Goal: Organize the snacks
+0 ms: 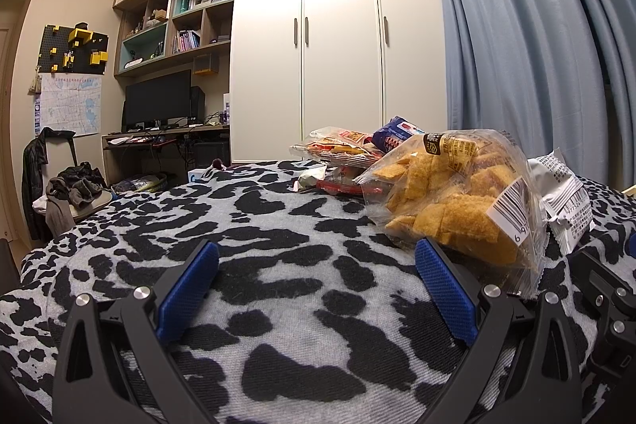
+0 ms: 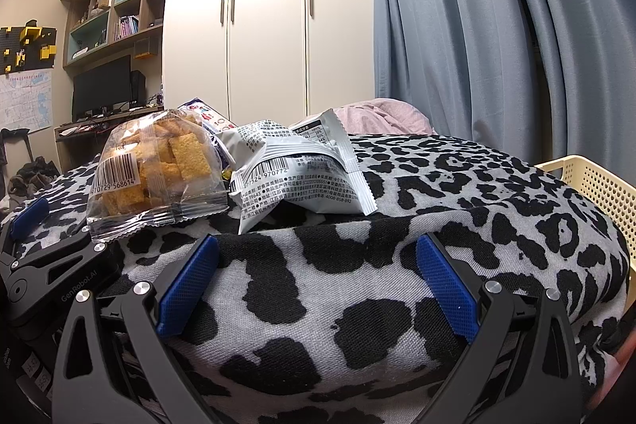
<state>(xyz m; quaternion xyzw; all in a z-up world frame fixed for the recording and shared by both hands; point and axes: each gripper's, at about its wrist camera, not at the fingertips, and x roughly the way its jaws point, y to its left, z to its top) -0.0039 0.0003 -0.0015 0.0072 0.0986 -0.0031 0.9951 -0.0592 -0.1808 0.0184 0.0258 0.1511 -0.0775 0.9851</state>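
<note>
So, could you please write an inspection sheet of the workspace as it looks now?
Surface: black-and-white patterned blanket on a bed.
Job's things: clear bag of yellow crackers; grey-white packet; blue packet; flat red-orange packets; cream perforated basket at the right edge.
Clutter: pink bedding behind.
Grippers: left gripper open, empty; right gripper open, empty.
Cables: tangled under the desk.
Surroundings: white wardrobe, grey-blue curtain, shelves, monitor, clothes on a chair.

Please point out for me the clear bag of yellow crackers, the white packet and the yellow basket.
Cracker bag (image 2: 159, 165): right wrist view, on the crackers behind the clear film.
White packet (image 2: 294, 177): right wrist view, on its printed back.
Basket (image 2: 596, 185): right wrist view, on its perforated wall.
</note>
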